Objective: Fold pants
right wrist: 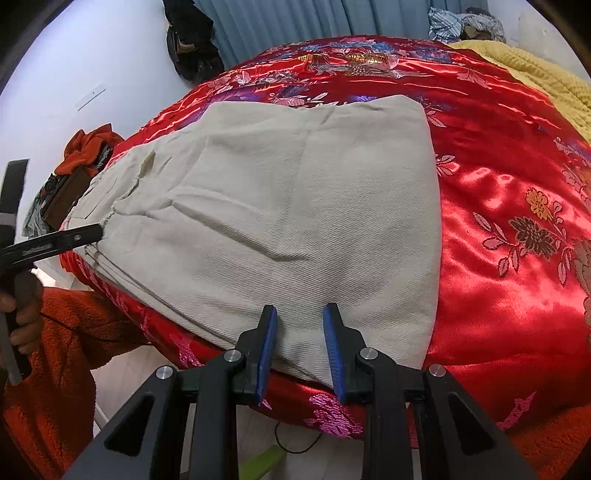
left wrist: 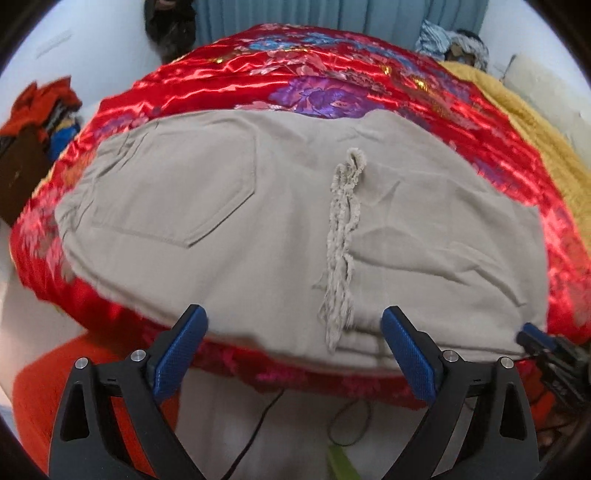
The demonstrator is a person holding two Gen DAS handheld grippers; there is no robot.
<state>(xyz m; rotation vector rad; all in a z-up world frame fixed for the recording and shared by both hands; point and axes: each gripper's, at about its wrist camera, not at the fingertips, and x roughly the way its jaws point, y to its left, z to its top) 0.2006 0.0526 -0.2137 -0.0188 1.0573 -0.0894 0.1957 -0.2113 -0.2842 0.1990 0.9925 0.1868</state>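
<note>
Beige pants [left wrist: 280,221] lie folded in layers on a red floral satin bedspread [left wrist: 229,88], with a back pocket at the left and a frayed drawstring [left wrist: 343,236] down the middle. My left gripper [left wrist: 293,321] is open wide and empty at the near edge of the pants. In the right wrist view the pants [right wrist: 295,206] fill the middle of the bedspread [right wrist: 498,229]. My right gripper [right wrist: 300,314] is partly open over the near right corner of the pants, holding nothing. The left gripper [right wrist: 85,232] shows at the left edge of the pants.
A yellow blanket [left wrist: 535,122] lies on the bed's right side, also seen in the right wrist view [right wrist: 546,74]. Clothes pile [left wrist: 44,107] at the left by the wall. Curtains [right wrist: 295,22] hang behind. A black cable [left wrist: 258,424] lies on the floor below.
</note>
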